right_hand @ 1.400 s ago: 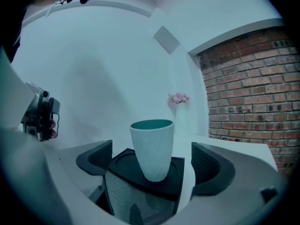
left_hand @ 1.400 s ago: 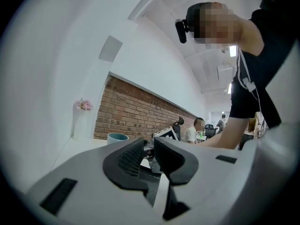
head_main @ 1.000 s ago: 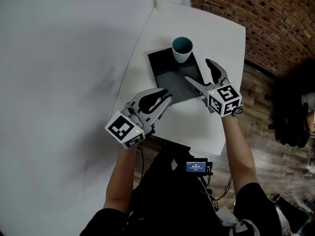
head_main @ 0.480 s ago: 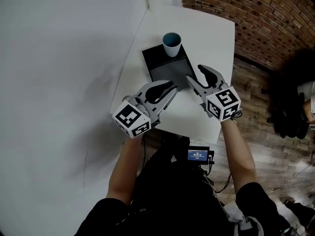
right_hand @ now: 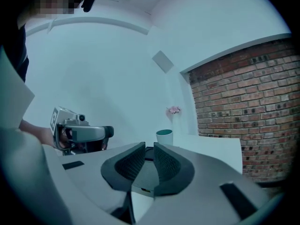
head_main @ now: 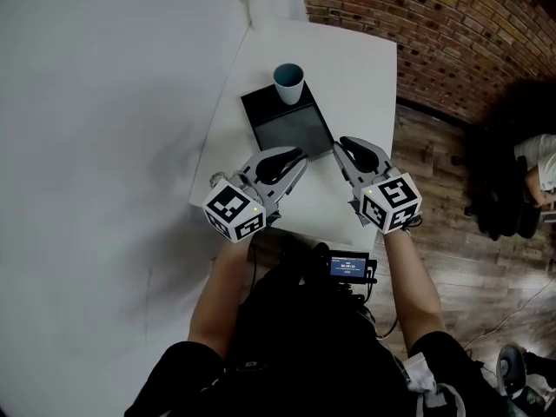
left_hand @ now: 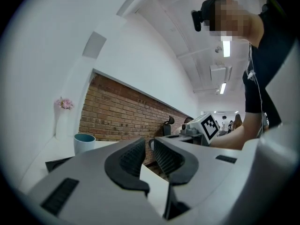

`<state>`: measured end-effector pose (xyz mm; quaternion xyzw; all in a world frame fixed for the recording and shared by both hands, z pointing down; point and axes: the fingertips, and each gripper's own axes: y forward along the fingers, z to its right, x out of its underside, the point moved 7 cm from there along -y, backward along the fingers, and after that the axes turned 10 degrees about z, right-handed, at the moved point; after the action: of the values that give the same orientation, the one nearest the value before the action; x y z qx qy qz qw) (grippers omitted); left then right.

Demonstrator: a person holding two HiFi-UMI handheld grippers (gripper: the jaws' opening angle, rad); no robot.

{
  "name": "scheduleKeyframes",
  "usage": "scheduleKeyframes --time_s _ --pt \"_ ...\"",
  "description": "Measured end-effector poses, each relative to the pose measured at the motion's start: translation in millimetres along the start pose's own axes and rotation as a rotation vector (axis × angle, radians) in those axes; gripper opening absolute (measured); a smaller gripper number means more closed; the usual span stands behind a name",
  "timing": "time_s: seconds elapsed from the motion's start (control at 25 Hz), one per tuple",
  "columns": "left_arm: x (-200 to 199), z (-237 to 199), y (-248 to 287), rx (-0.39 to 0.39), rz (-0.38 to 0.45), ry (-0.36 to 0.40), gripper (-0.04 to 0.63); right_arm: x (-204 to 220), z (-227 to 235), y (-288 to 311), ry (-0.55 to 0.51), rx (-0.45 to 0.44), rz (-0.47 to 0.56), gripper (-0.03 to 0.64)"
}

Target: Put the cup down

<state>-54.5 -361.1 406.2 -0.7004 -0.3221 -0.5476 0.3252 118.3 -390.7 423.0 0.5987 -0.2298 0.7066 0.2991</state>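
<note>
Left tool (head_main: 298, 157) back (cup (head_main: 288, 82) well ahead)

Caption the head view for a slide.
Cup upright on black tray; left gripper and right gripper, jaws just closing on nothing, hover near the table edge.

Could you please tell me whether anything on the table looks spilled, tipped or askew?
Nothing is spilled or tipped: the cup stands upright on the far corner of the black tray. The only oddity is that the tray lies slightly turned against the edges of the white table.
</note>
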Motion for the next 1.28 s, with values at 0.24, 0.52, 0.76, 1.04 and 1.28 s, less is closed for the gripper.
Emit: scheduleKeyframes --time_s 0.24,0.52,0.76,1.04,1.28 --pt "4.8 7.1 -1.6 0.009 -0.011 -0.002 0.058 -1.3 -4.7 -15.6 0.063 0.015 0.014 0.037" --pt "6.0 11.2 -5.2 0.003 -0.009 -0.010 0.052 -0.1 -9.8 -25.5 0.125 0.011 0.022 0.014" --pt "8.8 12.4 -8.8 -0.002 -0.008 -0.024 0.049 1.1 -14.8 -25.7 0.127 -0.015 0.015 0.012" --pt "4.4 9.7 -9.2 0.000 -0.005 -0.023 0.044 -4.6 -15.8 -20.4 0.117 -0.034 0.016 0.012" --pt "1.5 7.3 -11.2 -0.001 0.001 -0.018 0.038 -3.8 -22.9 -15.6 0.113 -0.053 0.013 0.012"
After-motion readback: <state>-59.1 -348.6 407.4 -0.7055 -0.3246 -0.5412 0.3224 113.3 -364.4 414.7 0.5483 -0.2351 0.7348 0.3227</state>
